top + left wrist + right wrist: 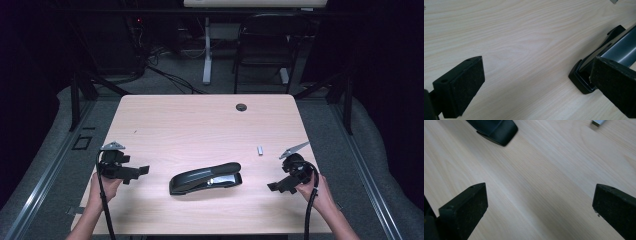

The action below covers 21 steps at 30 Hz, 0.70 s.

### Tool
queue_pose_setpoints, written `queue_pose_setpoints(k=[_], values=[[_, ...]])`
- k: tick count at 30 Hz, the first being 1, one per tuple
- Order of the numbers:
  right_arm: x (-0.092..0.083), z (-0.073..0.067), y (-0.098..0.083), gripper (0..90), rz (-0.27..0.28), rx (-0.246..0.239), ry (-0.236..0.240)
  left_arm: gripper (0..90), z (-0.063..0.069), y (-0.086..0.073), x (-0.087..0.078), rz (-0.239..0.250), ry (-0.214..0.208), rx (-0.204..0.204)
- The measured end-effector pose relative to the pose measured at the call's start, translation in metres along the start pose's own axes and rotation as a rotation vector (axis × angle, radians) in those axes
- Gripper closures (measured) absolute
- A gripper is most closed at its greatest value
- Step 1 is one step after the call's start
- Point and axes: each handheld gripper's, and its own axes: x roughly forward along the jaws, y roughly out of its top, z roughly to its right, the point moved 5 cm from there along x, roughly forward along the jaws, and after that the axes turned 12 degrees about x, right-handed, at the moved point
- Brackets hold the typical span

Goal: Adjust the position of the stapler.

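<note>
A black stapler lies near the front middle of the light wood table, its top arm raised a little. My left gripper is to its left, pointing at it with jaws wide open and nothing between them. In the left gripper view the stapler's hinge end lies just past the right jaw. My right gripper is to the stapler's right, open and empty, aimed toward it. In the right gripper view the stapler's rounded nose is at the top left. A small strip of staples lies on the table behind the right gripper.
A round cable hole sits near the table's far edge. The staple strip is at the top right of the right gripper view. A black chair and a desk leg stand on the floor beyond the table.
</note>
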Motion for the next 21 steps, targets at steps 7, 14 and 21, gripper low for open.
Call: queue_pose_setpoints(k=[7,14,21], values=[[0.004,-0.022,0.014,2.0,0.005,-0.074,0.019,0.0,0.004,0.001,0.002,-0.024,0.016,0.009],[0.011,-0.038,0.028,2.2,0.011,-0.131,0.062,0.0,0.015,0.003,0.007,-0.056,0.000,0.035],[0.014,-0.051,0.040,2.3,0.020,-0.160,0.102,0.0,0.027,0.005,0.013,-0.061,-0.041,0.071]])
